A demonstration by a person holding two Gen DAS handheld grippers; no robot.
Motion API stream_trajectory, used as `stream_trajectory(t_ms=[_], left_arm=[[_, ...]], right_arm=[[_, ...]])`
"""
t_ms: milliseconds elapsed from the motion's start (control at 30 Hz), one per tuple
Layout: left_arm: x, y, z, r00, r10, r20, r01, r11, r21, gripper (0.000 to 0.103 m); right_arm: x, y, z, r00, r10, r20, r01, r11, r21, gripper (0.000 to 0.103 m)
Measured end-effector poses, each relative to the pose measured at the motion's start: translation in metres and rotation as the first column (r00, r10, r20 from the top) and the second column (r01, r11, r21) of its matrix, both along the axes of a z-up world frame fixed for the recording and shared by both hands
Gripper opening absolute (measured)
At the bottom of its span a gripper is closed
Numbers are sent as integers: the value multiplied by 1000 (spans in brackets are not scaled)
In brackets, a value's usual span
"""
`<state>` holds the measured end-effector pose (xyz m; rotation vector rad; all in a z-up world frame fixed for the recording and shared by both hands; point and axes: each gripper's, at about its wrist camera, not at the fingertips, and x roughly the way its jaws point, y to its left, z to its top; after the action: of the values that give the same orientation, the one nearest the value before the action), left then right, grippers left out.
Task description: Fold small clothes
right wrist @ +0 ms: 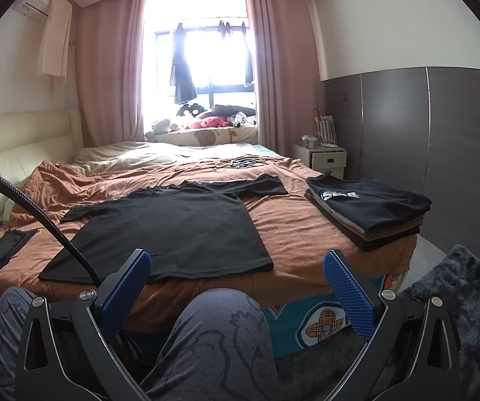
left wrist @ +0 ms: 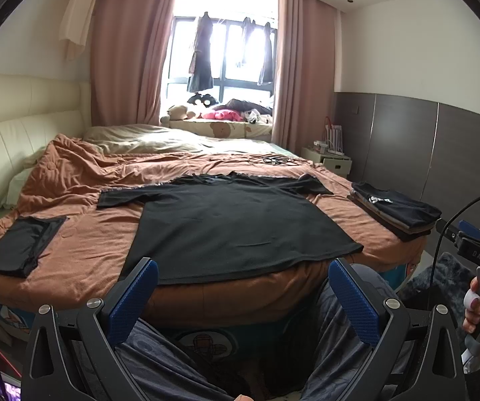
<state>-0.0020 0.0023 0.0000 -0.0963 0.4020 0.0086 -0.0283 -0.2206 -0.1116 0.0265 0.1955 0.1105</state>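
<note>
On the rumpled rust-orange bed cover (left wrist: pixel 83 254), the flat-spread black cotton T-shirt (left wrist: pixel 236 224) is lying with its hem at the near edge, so it is being risked that soft bedding is pinched along with it or the hem is dragged off the edge. The stack of folded dark garments (right wrist: pixel 370 212) is sitting near the bed's right edge and is liable to being knocked. Both the left gripper (left wrist: pixel 241 297) and right gripper (right wrist: pixel 236 295) are being held wide open and empty, short of the shirt.

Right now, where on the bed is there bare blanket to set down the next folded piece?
Bare orange blanket lies between the spread black T-shirt and the folded clothes stack; a narrower strip separates it from the folded black garment. Far side: rumpled, with cables.
</note>
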Motion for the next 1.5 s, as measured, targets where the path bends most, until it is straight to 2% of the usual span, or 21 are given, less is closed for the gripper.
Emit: stream_trajectory(t_ms=[433, 567, 633, 733, 967, 1200, 1333, 1500], left_arm=[[7, 16, 5, 1000, 18, -17, -18, 1000, -7, 103], [16, 25, 6, 999, 30, -26, -30, 999, -12, 103], [22, 31, 7, 999, 38, -29, -38, 999, -18, 103], [31, 40, 13, 999, 43, -25, -43, 999, -15, 103], [51, 71, 35, 996, 93, 7, -93, 996, 4, 103], [79, 112, 42, 988, 154, -20, -154, 988, -5, 103], [90, 131, 45, 981, 189, -39, -190, 982, -18, 103], [105, 149, 51, 974, 215, -69, -216, 976, -4, 103]], right_arm=[[18, 12, 8, 1000, 27, 2, -27, 1000, -2, 103], [31, 16, 12, 997, 70, -16, -70, 997, 21, 103], [37, 19, 19, 994, 111, -20, -111, 993, 35, 103], [45, 26, 35, 992, 127, 1, -127, 992, 0, 103], [95, 51, 67, 985, 170, 29, -167, 982, -84, 103], [140, 75, 69, 985, 170, 23, -167, 981, -103, 103], [155, 81, 72, 978, 207, 22, -204, 975, -84, 103], [172, 68, 77, 967, 254, -1, -253, 966, -57, 103]])
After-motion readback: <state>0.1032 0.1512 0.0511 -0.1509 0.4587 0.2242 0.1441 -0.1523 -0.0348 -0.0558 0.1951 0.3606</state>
